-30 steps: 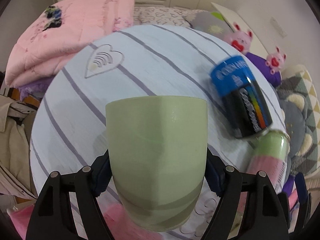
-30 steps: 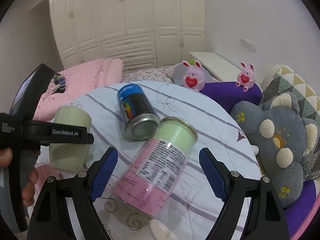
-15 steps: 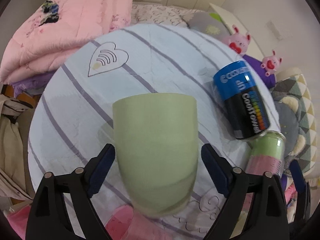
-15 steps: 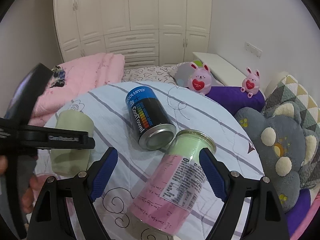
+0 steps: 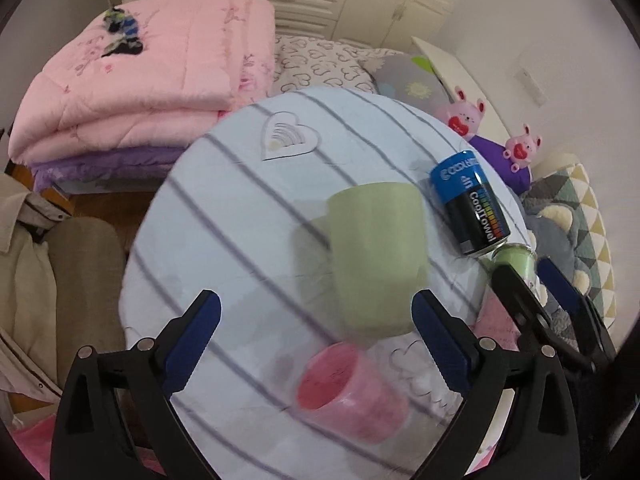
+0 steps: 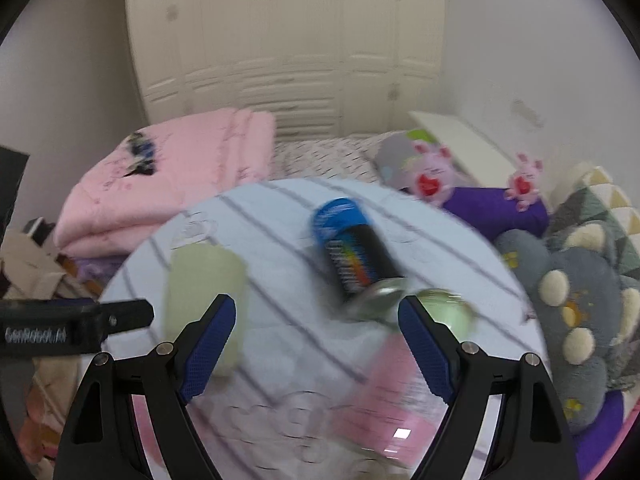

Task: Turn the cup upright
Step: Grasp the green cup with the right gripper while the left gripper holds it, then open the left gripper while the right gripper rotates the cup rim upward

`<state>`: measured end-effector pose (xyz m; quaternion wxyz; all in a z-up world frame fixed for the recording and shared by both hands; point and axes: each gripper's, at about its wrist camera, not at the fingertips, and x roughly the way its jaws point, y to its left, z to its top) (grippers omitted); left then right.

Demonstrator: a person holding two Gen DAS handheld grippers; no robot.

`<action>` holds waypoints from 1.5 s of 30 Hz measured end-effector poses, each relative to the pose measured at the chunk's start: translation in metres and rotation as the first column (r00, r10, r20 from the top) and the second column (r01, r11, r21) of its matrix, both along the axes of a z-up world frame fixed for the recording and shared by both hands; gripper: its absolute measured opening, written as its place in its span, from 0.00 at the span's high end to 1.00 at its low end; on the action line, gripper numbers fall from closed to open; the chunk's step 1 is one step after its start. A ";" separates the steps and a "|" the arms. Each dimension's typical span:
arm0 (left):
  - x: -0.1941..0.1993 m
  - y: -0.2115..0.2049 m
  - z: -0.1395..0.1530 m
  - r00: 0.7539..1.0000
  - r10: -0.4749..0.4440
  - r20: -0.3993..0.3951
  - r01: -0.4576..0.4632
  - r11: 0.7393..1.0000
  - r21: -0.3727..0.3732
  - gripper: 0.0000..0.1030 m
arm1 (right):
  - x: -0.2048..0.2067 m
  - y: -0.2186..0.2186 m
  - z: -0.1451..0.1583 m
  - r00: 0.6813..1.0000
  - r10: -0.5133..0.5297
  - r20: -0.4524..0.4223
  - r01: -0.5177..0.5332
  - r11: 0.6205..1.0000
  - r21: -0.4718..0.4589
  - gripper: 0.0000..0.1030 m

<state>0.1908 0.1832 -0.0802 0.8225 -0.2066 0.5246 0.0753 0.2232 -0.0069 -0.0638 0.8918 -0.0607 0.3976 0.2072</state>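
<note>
A pale green cup (image 5: 376,258) stands on the round striped table (image 5: 224,216), wide end up; it also shows in the right wrist view (image 6: 204,304). My left gripper (image 5: 316,340) is open and empty, pulled back from the cup, which sits ahead between its fingers without touching them. A pink cup (image 5: 348,394) lies on its side near the front edge, mouth toward me. My right gripper (image 6: 316,344) is open and empty above the table's front. The right wrist view is blurred.
A blue and black can (image 5: 470,204) lies on its side right of the green cup, with a green and pink jar (image 5: 514,264) beside it. Folded pink quilt (image 5: 140,80) behind the table, plush toys (image 6: 576,320) on the right, clothes on the left.
My left gripper has let go of the green cup, opened wide and drawn back; the cup now stands on the table. My right gripper has also pulled back and up.
</note>
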 end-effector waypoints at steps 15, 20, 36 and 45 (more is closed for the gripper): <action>0.009 0.044 -0.007 1.000 0.026 -0.006 -0.026 0.999 0.038 0.04 | 0.058 0.076 -0.050 0.941 0.138 -0.308 -0.125 0.990 0.061 0.18; 0.015 0.047 -0.023 0.999 0.014 -0.036 -0.012 0.999 0.039 0.04 | 0.065 0.076 -0.061 0.917 0.168 -0.361 -0.133 0.984 0.119 0.18; 0.016 0.007 -0.033 0.987 -0.153 -0.038 0.154 0.988 0.008 0.02 | 0.069 0.072 -0.062 0.900 0.217 -0.379 -0.163 0.972 0.170 0.22; 0.031 -0.031 -0.032 0.969 -0.245 0.025 0.246 0.969 -0.026 0.02 | 0.060 0.049 -0.033 0.961 0.160 -0.223 -0.126 0.979 0.160 0.22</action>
